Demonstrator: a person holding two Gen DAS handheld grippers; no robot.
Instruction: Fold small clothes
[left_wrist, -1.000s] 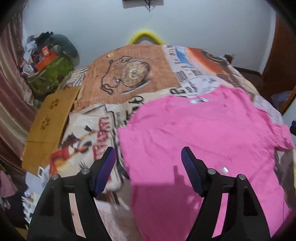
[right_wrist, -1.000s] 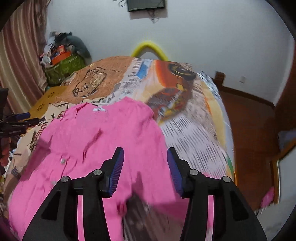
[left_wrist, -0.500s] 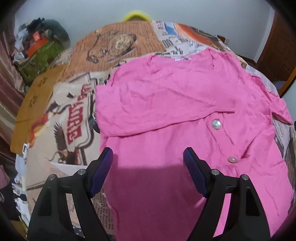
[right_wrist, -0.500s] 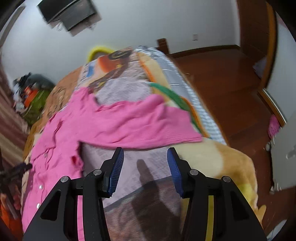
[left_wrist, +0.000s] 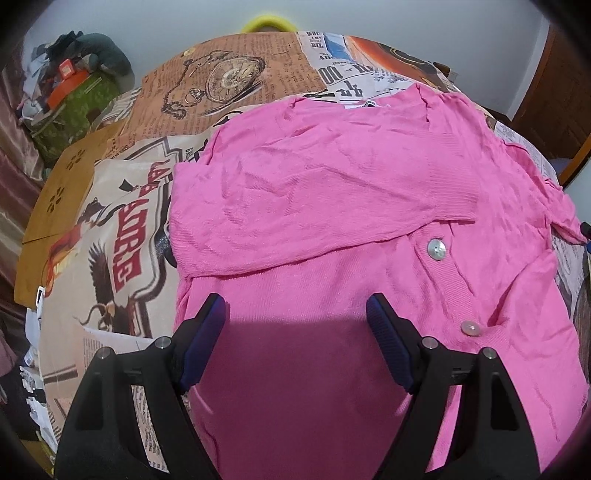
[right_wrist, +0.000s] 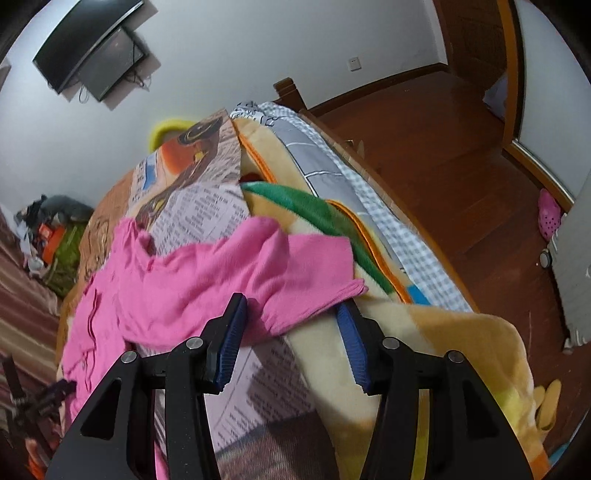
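Observation:
A pink buttoned cardigan (left_wrist: 332, 206) lies flat on a bed covered with a printed sheet (left_wrist: 122, 236). Its left sleeve is folded across the chest. My left gripper (left_wrist: 295, 325) is open and empty, hovering over the cardigan's lower body. In the right wrist view the cardigan's other sleeve (right_wrist: 258, 273) stretches out to the right over the bed. My right gripper (right_wrist: 291, 325) is open, its jaws either side of the sleeve's cuff end, not closed on it.
A plush yellow, green and orange blanket (right_wrist: 424, 332) lies under the sleeve at the bed's right side. Beyond it is the wooden floor (right_wrist: 461, 155). A pile of bags and clutter (left_wrist: 70, 99) sits at far left. A wooden board (left_wrist: 62, 199) lies beside the sheet.
The left gripper moved forward over the cardigan, whose left sleeve now lies folded across the chest. The right gripper swung right and came down to the outstretched sleeve's cuff.

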